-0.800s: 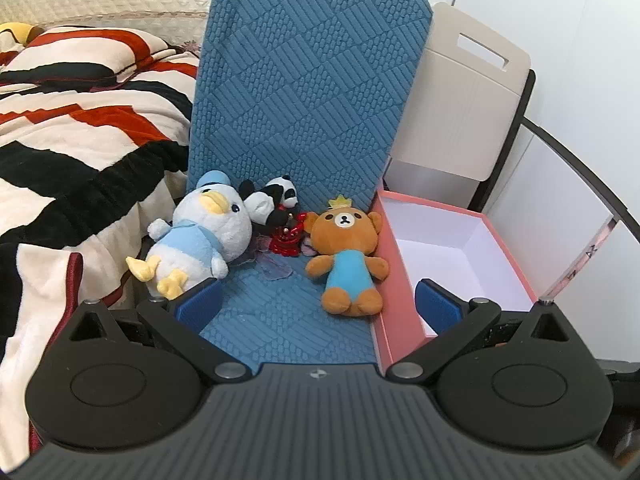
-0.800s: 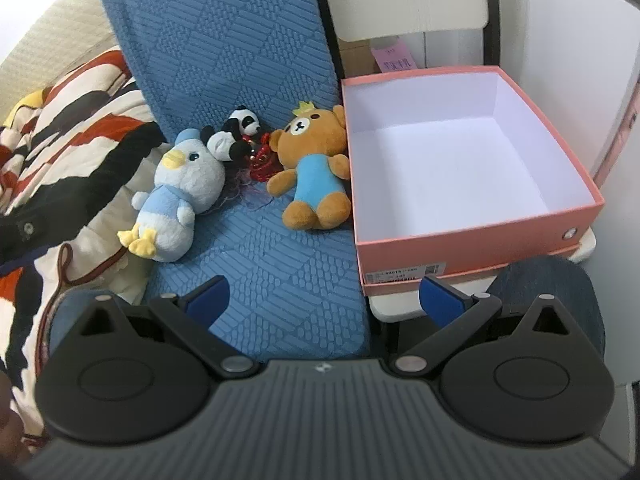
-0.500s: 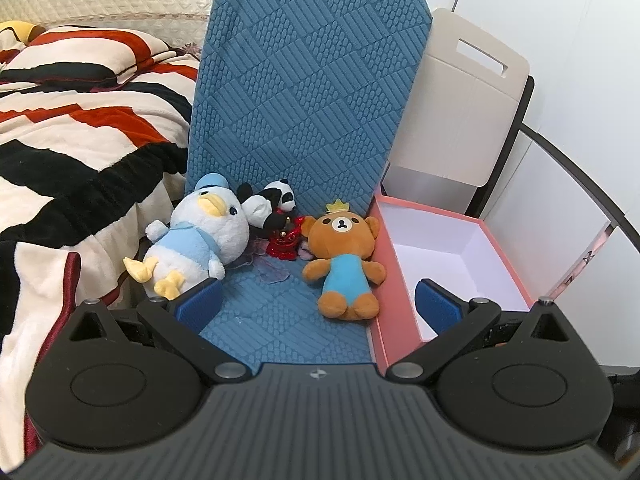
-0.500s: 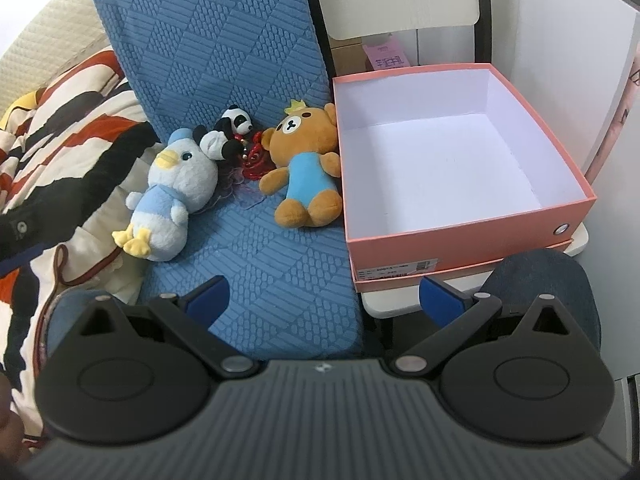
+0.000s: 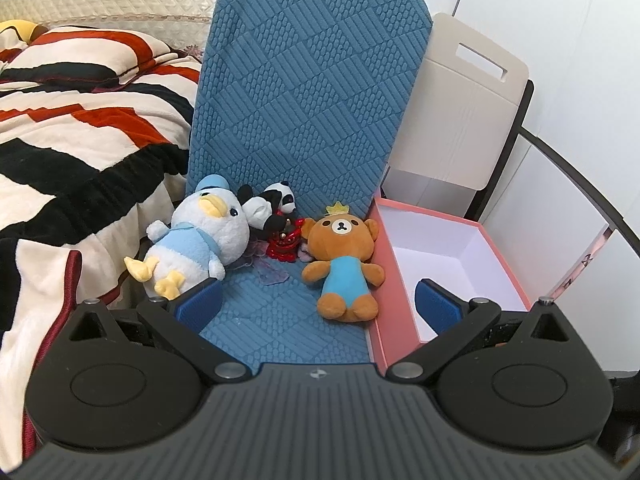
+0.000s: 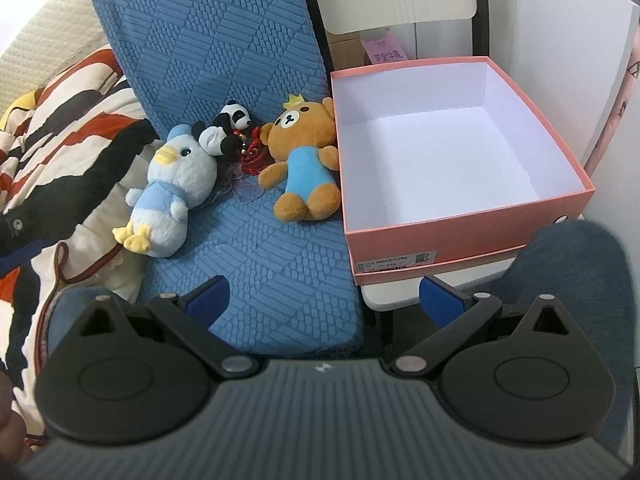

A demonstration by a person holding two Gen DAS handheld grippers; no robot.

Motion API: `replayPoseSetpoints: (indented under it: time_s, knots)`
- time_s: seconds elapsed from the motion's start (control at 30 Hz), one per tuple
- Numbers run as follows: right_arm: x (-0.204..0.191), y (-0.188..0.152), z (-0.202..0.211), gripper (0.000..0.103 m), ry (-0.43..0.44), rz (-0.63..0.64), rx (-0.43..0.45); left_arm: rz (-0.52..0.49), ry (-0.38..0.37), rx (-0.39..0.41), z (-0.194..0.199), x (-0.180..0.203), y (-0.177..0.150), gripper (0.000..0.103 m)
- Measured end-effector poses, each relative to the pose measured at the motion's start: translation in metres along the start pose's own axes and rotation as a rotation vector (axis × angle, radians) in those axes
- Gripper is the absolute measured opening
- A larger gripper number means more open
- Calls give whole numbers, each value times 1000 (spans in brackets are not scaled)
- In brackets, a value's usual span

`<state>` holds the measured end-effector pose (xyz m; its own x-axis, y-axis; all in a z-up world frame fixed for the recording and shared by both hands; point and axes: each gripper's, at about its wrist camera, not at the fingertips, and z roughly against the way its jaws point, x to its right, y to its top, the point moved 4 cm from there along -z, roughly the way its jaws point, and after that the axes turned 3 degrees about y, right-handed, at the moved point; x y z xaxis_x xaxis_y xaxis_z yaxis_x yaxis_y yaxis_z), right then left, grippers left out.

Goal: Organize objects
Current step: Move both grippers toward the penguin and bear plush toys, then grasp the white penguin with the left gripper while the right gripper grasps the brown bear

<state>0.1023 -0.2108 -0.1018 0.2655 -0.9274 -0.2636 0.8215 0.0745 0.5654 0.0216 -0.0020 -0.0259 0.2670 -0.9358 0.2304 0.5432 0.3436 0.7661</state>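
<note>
A white and blue duck plush point(image 5: 196, 240) point(image 6: 172, 188), a small panda plush point(image 5: 268, 208) point(image 6: 226, 128), a red ornament point(image 5: 285, 240) point(image 6: 252, 156) and a brown bear plush point(image 5: 342, 256) point(image 6: 304, 164) lie on a blue cushioned chair point(image 5: 280, 312) point(image 6: 260, 260). An open pink box point(image 5: 452, 256) point(image 6: 452, 152) with a white inside stands to their right, empty. My left gripper point(image 5: 316, 304) is open and empty, short of the toys. My right gripper point(image 6: 324, 300) is open and empty, above the chair's front edge.
A bed with a striped blanket point(image 5: 72, 128) point(image 6: 60, 128) lies on the left. A beige folding chair back point(image 5: 460, 112) stands behind the box. The box rests on a white chair seat point(image 6: 440, 280). A person's knee in jeans point(image 6: 580, 280) is at the right.
Both grippers have drawn back and shifted a little, so the toys and box sit slightly farther off. Nothing was picked up and the toys have not moved.
</note>
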Motion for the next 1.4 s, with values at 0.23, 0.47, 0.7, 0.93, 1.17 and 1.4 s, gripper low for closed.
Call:
replayPoseSetpoints:
  time_s: [0.23, 0.47, 0.7, 0.93, 1.17, 1.4]
  knots:
    - [-1, 0, -13, 103, 4, 25, -12, 5, 8, -4, -9, -4, -3, 103]
    - [-4, 8, -39, 103, 5, 73, 12, -1, 46, -21, -44, -14, -9, 103]
    - [-14, 9, -65, 102, 35, 135, 34, 5, 65, 13, -80, -27, -12, 103]
    - [-24, 13, -93, 97, 94, 184, 71, -25, 130, 41, -122, -35, -9, 103]
    - [-39, 31, -121, 77, 50, 292, 159, -65, 214, 16, -175, -46, -1, 103]
    - [-51, 41, -157, 74, 30, 382, 181, -117, 338, -65, -227, -67, 1, 103]
